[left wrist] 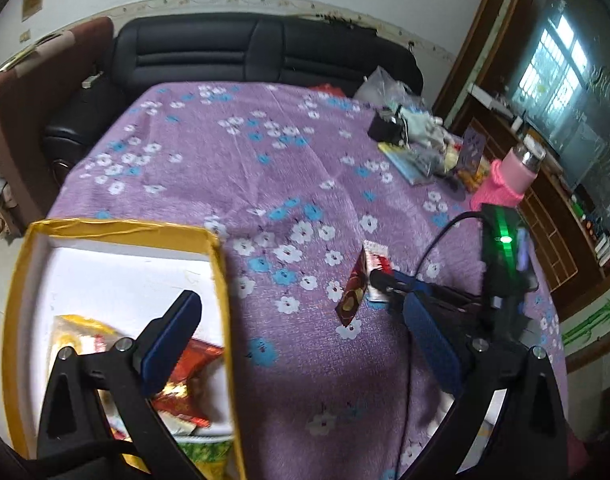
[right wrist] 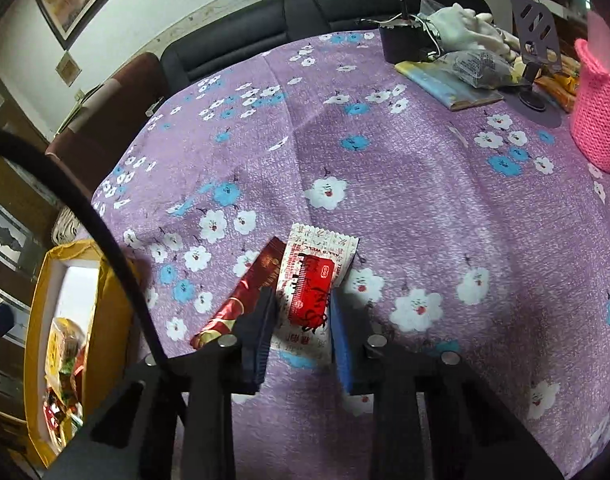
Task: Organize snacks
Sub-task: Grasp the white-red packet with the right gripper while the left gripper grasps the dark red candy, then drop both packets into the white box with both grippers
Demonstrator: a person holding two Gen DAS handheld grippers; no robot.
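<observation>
A yellow-rimmed white box (left wrist: 221, 280) sits at the table's left edge and holds several snack packets (left wrist: 185, 384). My left gripper (left wrist: 301, 340) is open and empty, its left finger over the box. My right gripper (right wrist: 301, 304) is shut on a white-and-red snack packet (right wrist: 313, 280) and holds it just above the cloth. A dark red and gold snack bar (right wrist: 245, 296) leans against its left finger. Both packets show in the left wrist view, the bar (left wrist: 355, 288) and the white packet (left wrist: 377, 268). The box also shows in the right wrist view (right wrist: 41, 320).
The purple flowered tablecloth (left wrist: 265, 168) covers the table. At the far right are a pink knit-sleeved bottle (right wrist: 597, 108), a black box (right wrist: 401, 40), a booklet (right wrist: 445, 80), bags and a phone stand (right wrist: 533, 32). A black sofa (left wrist: 245, 48) stands behind.
</observation>
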